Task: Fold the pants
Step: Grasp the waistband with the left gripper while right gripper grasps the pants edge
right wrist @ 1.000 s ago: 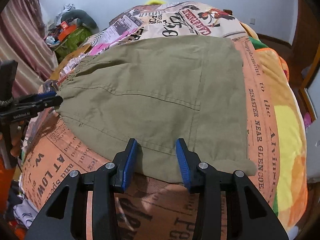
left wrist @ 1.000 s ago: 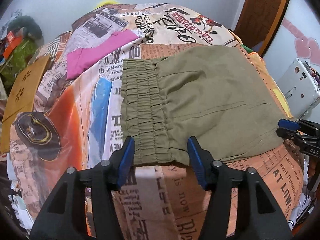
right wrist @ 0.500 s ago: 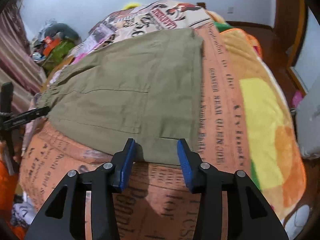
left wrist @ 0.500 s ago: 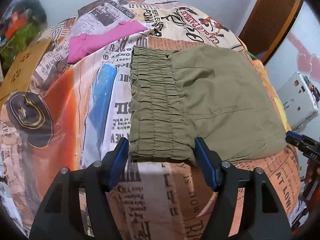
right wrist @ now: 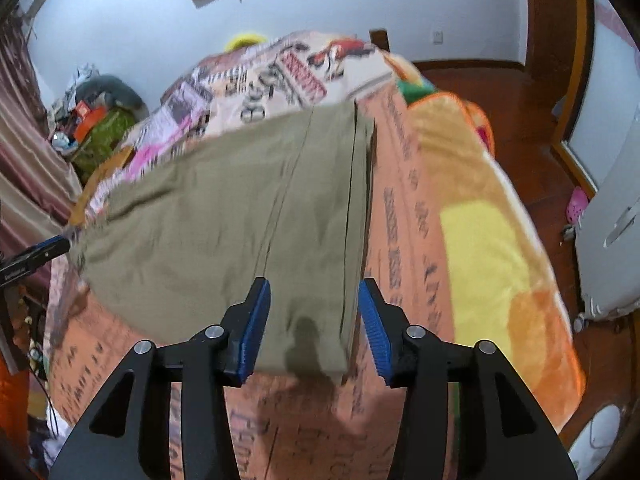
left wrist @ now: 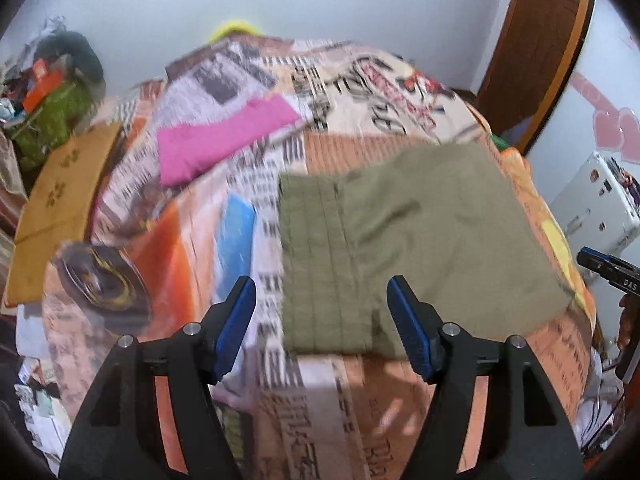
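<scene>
The olive pants (left wrist: 420, 232) lie folded on the bed (left wrist: 320, 400), toward its near edge. Left gripper (left wrist: 322, 320) and right gripper (right wrist: 314, 324) both gape wide, holding nothing. Motion blur smears the waistband; a pink cloth (left wrist: 216, 144) lies farther back.

Bed with newsprint-pattern blanket (left wrist: 352, 92) ahead of the fingers; folded pink garment (left wrist: 216, 142) far left of them; tan cushion (left wrist: 60, 208) and green bag (left wrist: 52, 120) beyond the bed's left edge.
</scene>
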Demonstrator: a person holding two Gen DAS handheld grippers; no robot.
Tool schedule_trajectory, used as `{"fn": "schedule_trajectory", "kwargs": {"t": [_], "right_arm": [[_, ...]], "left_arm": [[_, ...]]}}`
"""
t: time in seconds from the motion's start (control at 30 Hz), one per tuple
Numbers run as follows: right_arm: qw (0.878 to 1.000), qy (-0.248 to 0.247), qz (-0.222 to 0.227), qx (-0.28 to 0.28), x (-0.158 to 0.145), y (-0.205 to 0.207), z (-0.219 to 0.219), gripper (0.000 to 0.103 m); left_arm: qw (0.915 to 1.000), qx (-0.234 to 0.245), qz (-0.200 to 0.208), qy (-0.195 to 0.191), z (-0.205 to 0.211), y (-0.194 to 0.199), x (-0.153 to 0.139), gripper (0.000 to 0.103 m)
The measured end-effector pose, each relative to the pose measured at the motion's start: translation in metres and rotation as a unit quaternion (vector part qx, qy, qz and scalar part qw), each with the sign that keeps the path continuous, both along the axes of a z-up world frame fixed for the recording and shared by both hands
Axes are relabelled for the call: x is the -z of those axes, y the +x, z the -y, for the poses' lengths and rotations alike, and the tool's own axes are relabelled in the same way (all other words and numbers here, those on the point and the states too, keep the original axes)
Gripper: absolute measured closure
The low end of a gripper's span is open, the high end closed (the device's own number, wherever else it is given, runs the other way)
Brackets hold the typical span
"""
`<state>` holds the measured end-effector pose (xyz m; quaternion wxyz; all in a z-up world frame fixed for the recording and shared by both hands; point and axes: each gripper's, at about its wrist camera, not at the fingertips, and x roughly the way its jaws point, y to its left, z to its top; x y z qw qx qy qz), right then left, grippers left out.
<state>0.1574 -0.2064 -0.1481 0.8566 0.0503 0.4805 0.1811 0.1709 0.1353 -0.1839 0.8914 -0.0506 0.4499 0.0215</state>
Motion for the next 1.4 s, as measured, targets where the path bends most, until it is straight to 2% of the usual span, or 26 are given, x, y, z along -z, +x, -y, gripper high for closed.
{"fn": "schedule_trajectory", "kwargs": {"t": [0.23,0.47,0.63,0.83,0.97,1.1,1.17,1.27,1.3,1.33,1.4], "right_arm": [[0.999,-0.008,0.047,0.004,-0.025,0.036,-0.001,0.056],[0.998,-0.014,0.064,0.002,-0.026,0.076,-0.004,0.051],[0.998,-0.026,0.053,-0.005,-0.012,0.119,-0.013,0.050],[0.999,-0.036,0.036,-0.014,0.009,0.171,-0.023,0.050],[0.999,-0.038,0.010,-0.022,0.030,0.201,-0.033,0.050],[0.998,-0.053,-0.009,-0.033,0.054,0.228,-0.046,0.050],[0.997,-0.063,-0.023,-0.030,0.068,0.239,-0.049,0.050],[0.998,-0.051,-0.039,-0.026,0.082,0.248,-0.050,0.051],[0.998,-0.045,-0.035,-0.025,0.083,0.247,-0.050,0.053],[0.998,-0.041,-0.030,-0.029,0.083,0.246,-0.050,0.067],[0.997,-0.057,-0.025,-0.039,0.085,0.242,-0.055,0.086]], "left_arm": [[0.9997,-0.017,0.001,0.019,-0.012,0.044,-0.009,0.035],[0.9994,-0.023,-0.021,0.013,-0.025,0.087,0.004,0.035],[0.9987,-0.020,-0.045,0.011,-0.030,0.115,0.023,0.035],[0.9976,-0.002,-0.062,0.029,-0.024,0.139,0.042,0.035],[0.9966,0.013,-0.075,0.031,-0.020,0.149,0.056,0.035],[0.9953,0.021,-0.087,0.035,-0.016,0.154,0.074,0.030],[0.9954,0.016,-0.089,0.031,-0.018,0.155,0.081,0.028],[0.9965,-0.002,-0.084,0.006,-0.026,0.154,0.086,0.024],[0.9965,-0.006,-0.084,-0.002,-0.028,0.154,0.087,0.024],[0.9965,-0.012,-0.082,-0.011,-0.032,0.153,0.088,0.023],[0.9964,-0.021,-0.079,-0.021,-0.035,0.152,0.089,0.023]]}}
